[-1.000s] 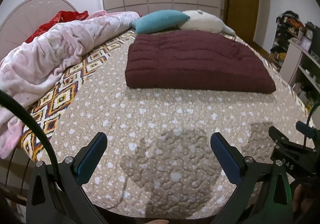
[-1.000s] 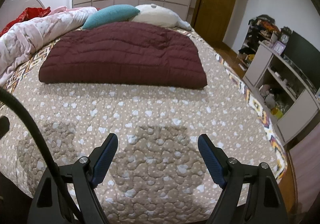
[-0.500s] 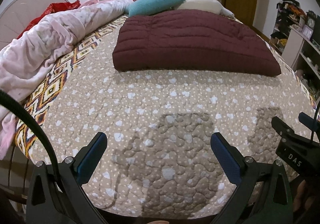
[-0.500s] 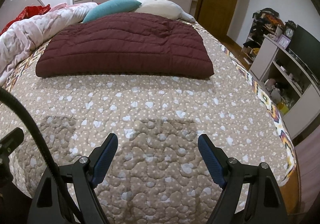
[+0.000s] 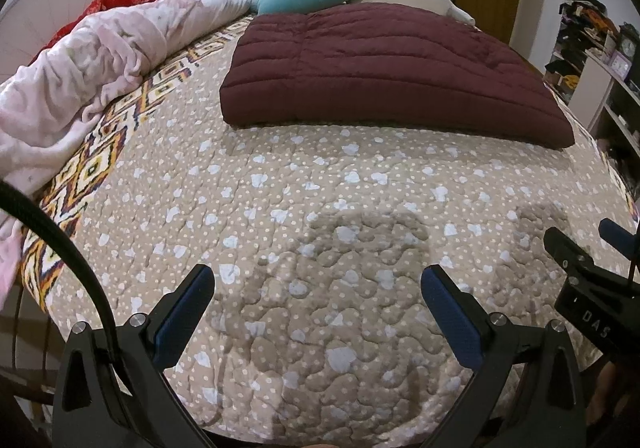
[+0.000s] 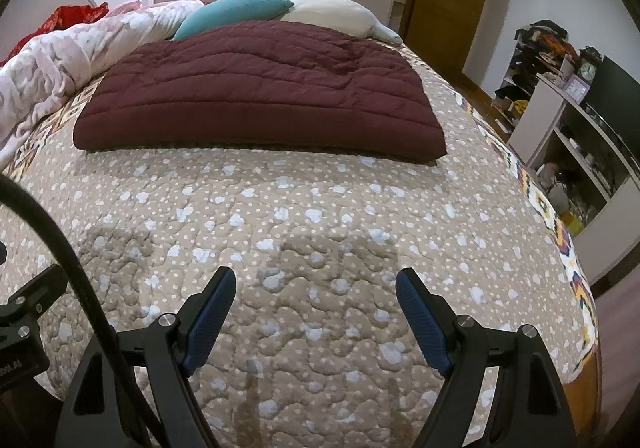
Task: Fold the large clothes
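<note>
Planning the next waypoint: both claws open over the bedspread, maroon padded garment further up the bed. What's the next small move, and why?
Probably bring both claws forward to the near edge of the maroon garment. The left claw and right claw are open and empty above bare bedspread, short of the garment. It lies flat as a thick rectangle, so gripping its near corners looks like the way to start another fold.

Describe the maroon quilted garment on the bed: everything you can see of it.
The maroon quilted garment is puffy padded fabric stitched in long parallel channels, one seam crossing them. It lies flat, folded into a thick, roughly rectangular pad with rounded edges; no sleeves, collar or fastenings show. It rests on the dotted beige bedspread, past the middle of the bed. Its far edge meets the teal pillow and the cream pillow; the pink blanket lies to its left. Neither hand-held gripper touches it.
</note>
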Tool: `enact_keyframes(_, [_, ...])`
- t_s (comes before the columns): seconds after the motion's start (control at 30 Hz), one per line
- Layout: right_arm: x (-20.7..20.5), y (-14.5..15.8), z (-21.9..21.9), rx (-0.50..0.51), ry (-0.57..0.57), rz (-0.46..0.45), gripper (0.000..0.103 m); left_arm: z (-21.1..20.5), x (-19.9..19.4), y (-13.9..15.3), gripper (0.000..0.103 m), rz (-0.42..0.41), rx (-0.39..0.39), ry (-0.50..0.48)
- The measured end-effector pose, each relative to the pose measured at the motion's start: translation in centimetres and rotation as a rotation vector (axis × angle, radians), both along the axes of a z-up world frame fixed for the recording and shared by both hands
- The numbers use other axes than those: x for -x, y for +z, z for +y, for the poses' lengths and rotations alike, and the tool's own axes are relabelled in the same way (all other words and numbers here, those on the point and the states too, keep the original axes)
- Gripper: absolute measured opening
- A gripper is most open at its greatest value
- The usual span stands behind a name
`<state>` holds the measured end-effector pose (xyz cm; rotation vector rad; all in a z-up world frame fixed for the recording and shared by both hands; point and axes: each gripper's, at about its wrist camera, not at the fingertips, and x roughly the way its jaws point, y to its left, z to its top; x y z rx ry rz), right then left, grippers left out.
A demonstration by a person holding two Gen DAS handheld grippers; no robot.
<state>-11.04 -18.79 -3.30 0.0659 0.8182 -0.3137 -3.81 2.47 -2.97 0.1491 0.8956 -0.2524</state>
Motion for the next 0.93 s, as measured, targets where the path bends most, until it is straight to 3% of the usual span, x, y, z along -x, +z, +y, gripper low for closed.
enact_keyframes(0.57, [-2.6, 0.0, 2.6, 0.03, 0.06, 0.021, 0.085, 1.5, -2.0, -1.0, 0.102, 0.031, 0.039, 0.035])
enact_keyframes(0.93, [-2.8, 0.0, 2.8, 0.03, 0.051, 0.027, 0.085, 1.8, -1.5, -0.5, 0.102, -0.006, 0.043, 0.037])
